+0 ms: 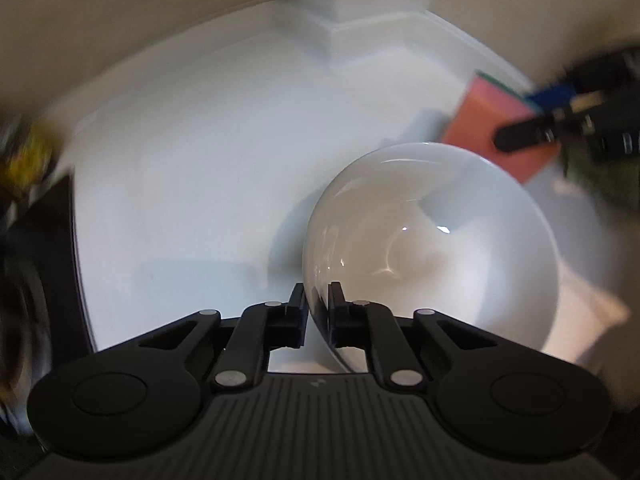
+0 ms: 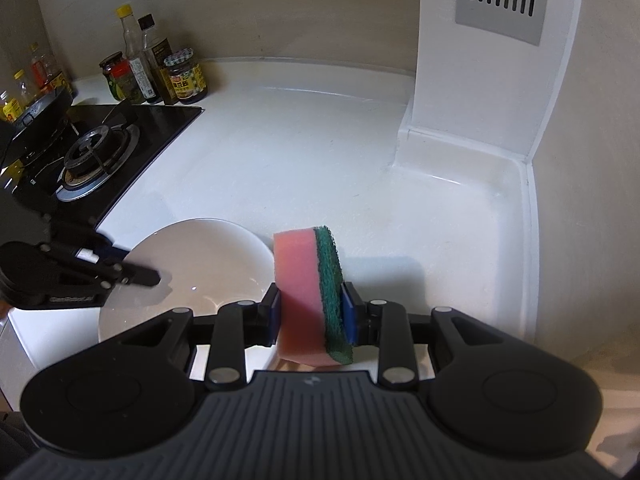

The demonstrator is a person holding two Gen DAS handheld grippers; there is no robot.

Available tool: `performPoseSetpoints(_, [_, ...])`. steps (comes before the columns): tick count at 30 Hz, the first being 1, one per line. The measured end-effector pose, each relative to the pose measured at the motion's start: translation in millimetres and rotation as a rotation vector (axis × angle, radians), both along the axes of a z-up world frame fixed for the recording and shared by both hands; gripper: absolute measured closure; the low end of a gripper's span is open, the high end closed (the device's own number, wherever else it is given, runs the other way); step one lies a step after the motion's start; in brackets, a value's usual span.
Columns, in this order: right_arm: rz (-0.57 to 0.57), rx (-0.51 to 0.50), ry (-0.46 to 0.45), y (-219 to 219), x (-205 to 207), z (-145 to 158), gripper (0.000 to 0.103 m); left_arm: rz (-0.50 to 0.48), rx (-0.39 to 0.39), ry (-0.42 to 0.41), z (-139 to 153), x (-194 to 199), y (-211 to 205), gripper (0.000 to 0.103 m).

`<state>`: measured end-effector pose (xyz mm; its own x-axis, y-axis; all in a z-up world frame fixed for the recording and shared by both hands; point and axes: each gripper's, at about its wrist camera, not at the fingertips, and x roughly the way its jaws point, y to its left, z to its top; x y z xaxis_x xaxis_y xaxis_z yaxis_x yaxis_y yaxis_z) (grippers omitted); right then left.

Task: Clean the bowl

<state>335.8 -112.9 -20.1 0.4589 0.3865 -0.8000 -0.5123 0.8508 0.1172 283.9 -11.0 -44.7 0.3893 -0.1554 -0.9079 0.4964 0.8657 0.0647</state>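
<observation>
A big white smooth table [image 2: 304,152] is filling most of both views, with a tall white post [image 2: 472,80] standing at its back corner. On the far left side a black glass stove with a round metal burner [image 2: 96,156] is sitting on the table, and a bunch of glass jars and bottles [image 2: 156,72] is standing behind it by the wall.

Near the front edge of the table, a round shiny white bowl [image 1: 432,240] is sitting upright. The left tongs [image 1: 318,312] are reaching down over its near rim — one finger is inside the bowl and one is outside, and they are squeezing together on the rim.

The right tongs [image 2: 312,312] are clamping a thick pink sponge with a dark green scrubby side [image 2: 308,292]. The sponge is standing on its edge between the blue pads, just beside the bowl on its right. It is not touching the inside of the bowl.
</observation>
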Motion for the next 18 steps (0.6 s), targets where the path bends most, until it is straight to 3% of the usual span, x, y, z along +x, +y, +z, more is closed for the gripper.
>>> performPoseSetpoints(3, [0.004, 0.007, 0.0, 1.2, 3.5, -0.6, 0.077, -0.175, 0.057, -0.02, -1.5, 13.4, -12.4, 0.091])
performPoseSetpoints(4, [0.003, 0.004, -0.004, 1.0, 3.4, -0.7, 0.077, -0.176, 0.054, -0.017, -0.7, 13.8, -10.6, 0.091])
performPoseSetpoints(8, [-0.019, 0.024, 0.001, -3.6, 3.9, -1.4, 0.077, -0.012, -0.036, -0.004, 5.9, 17.3, 2.9, 0.092])
performPoseSetpoints(14, [-0.066, 0.055, -0.002, -9.2, -2.7, -2.7, 0.077, 0.242, -0.154, 0.016, 7.4, -16.9, 26.1, 0.091])
performPoseSetpoints(18, [-0.104, 0.074, -0.005, -10.4, -7.6, -3.6, 0.077, 0.238, -0.15, 0.009, 4.2, -22.9, 24.5, 0.09])
